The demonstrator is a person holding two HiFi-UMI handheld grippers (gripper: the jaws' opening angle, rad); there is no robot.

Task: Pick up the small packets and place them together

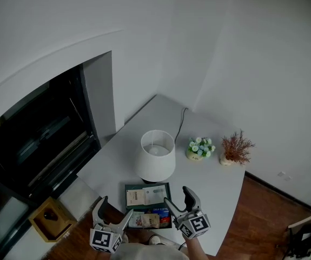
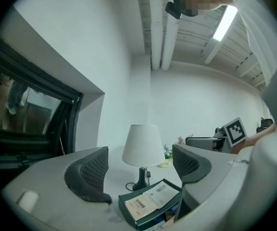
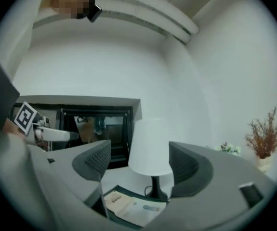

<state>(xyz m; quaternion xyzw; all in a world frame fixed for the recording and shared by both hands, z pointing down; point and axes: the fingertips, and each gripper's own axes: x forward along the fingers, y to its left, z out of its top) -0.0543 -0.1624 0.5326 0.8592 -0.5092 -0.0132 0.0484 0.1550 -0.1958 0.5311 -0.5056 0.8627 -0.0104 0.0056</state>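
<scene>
Well, both of my tongs are gaping wide and have hold of nothing. The left tongs (image 1: 113,210) and the right tongs (image 1: 178,199) hang level on my side of the lamp (image 1: 156,156), apart from everything on the counter (image 1: 220,188).

One lamp, with a white shade and a dark foot. Just in front of its foot lies one dark green tray (image 1: 147,184). Two pale packets (image 1: 144,196) lie flat side by side in the half nearer the lamp. Some coloured packets (image 1: 151,220) lie in the half farther from it, too blurred for me to count. One small pot of pale flowers (image 1: 200,148) stands to the lamp's right in the head view. One pot of dry red twigs (image 1: 236,149) stands beyond that, farther from the lamp. One dark cord (image 1: 179,126) runs back from the lamp towards the wall.

The counter is white and rounded, against white walls. A wide dark window (image 1: 36,140) is to the lamp's left.

Only the head view shows the wooden floor (image 1: 269,215) and one wooden box (image 1: 50,218) down to the lamp's near left. Only the left gripper view shows a lit strip light (image 2: 224,23) high above the lamp. Each gripper view catches the other tongs' marker cube at its edge.
</scene>
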